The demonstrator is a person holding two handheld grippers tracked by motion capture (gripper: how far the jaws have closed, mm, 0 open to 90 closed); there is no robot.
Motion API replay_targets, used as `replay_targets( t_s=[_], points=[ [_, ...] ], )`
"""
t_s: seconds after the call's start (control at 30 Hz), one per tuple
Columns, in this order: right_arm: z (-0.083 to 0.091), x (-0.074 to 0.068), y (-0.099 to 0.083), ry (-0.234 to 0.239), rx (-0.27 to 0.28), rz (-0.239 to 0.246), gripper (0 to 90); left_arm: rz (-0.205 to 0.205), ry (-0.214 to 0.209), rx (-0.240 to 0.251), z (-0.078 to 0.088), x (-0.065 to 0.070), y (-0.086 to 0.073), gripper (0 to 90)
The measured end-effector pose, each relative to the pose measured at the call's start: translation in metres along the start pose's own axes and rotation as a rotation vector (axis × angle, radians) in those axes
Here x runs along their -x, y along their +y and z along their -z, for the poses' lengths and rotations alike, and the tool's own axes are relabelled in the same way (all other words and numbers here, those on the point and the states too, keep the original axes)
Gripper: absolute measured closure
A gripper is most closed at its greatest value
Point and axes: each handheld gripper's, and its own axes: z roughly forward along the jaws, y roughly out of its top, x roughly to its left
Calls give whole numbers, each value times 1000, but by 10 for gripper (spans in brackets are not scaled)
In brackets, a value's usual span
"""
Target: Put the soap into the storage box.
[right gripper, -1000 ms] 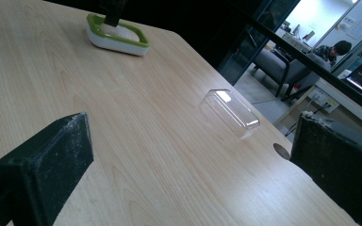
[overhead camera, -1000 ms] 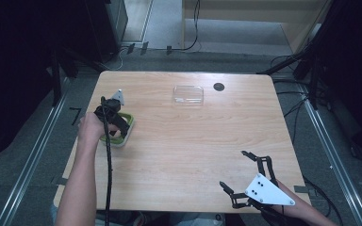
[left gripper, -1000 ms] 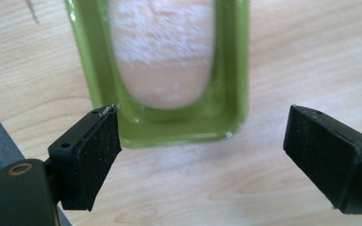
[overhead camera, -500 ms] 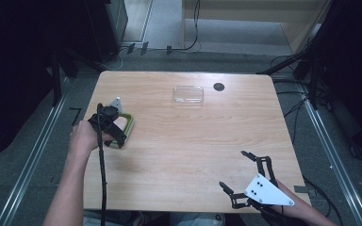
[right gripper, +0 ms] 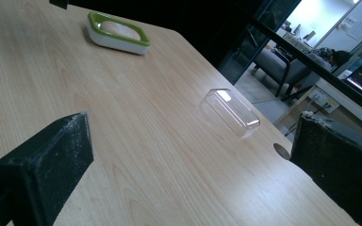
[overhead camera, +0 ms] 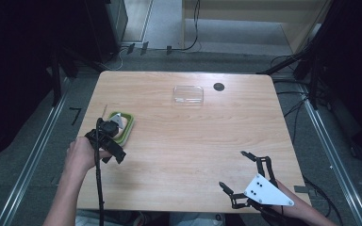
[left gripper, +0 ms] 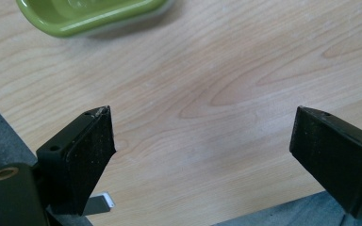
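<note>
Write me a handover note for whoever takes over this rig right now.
Left gripper: open, holding nothing, at the near edge of the green dish on the table's left side.
Right gripper: open, holding nothing, near the front right corner.
Clear lid: lies apart near the far edge, beside a dark round spot.
Done: the dish holds something pale.
Left: probably fitting the lid onto the dish.

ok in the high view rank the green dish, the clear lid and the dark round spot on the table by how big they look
1. clear lid and green dish: these look about alike, and the left gripper covers part of the dish, so I won't rank them.
2. dark round spot: plainly smallest.
</note>
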Motion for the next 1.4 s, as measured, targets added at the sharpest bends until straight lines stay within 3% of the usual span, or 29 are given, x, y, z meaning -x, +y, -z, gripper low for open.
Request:
replay_targets(
  t_s=[0.13,0.5,0.67,1.0,1.4],
  points=[
    [0,0,0,0,-2,2,0,9,-19,2,-2,-1,-5,69],
    [0,0,0,-1,0,2,0,10,-15,23,-12,10,-27,64],
    [0,0,0,-1,-4,6,0,28,-26,43,-21,14,-38,52],
    [0,0,0,-1,-4,7,0,25,-35,28,-42,29,-59,48],
    [0,1,-1,-3,-2,7,0,11,-39,62,-51,33,-67,50]
  ],
)
